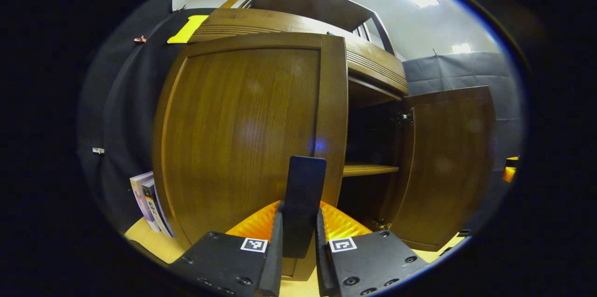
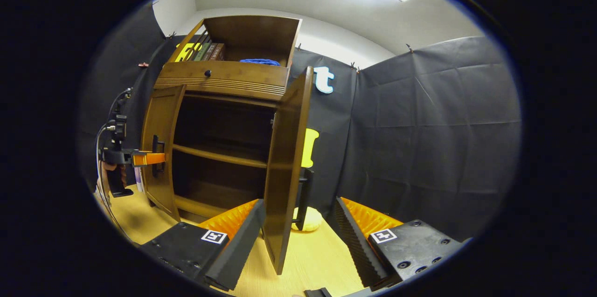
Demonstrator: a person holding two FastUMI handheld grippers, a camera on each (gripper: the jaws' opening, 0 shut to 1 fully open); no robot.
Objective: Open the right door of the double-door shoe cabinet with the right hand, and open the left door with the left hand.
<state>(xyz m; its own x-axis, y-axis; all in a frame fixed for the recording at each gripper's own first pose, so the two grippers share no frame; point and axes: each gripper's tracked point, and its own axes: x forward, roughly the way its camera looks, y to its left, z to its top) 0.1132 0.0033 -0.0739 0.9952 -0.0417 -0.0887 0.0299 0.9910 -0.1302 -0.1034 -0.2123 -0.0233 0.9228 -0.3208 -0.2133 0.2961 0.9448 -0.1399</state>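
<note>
Both doors of the shoe cabinet (image 2: 224, 115) stand swung out. In the left gripper view, the left hand-held gripper (image 1: 301, 241) at bottom centre has its two fingers clamped on the dark upright handle (image 1: 304, 189) of the left door (image 1: 242, 134), which takes up the centre-left of the frame; the right door (image 1: 447, 162) stands open at the right, with a shelf (image 1: 368, 169) between them. In the right gripper view, the right hand-held gripper (image 2: 298, 236) at the bottom has its fingers spread wide, holding nothing, with the edge of the right door (image 2: 287, 166) standing between them. The left hand-held gripper (image 2: 140, 159) appears at the left, at the left door (image 2: 161, 148). The cabinet stands on a pale wooden table (image 2: 317, 255).
</note>
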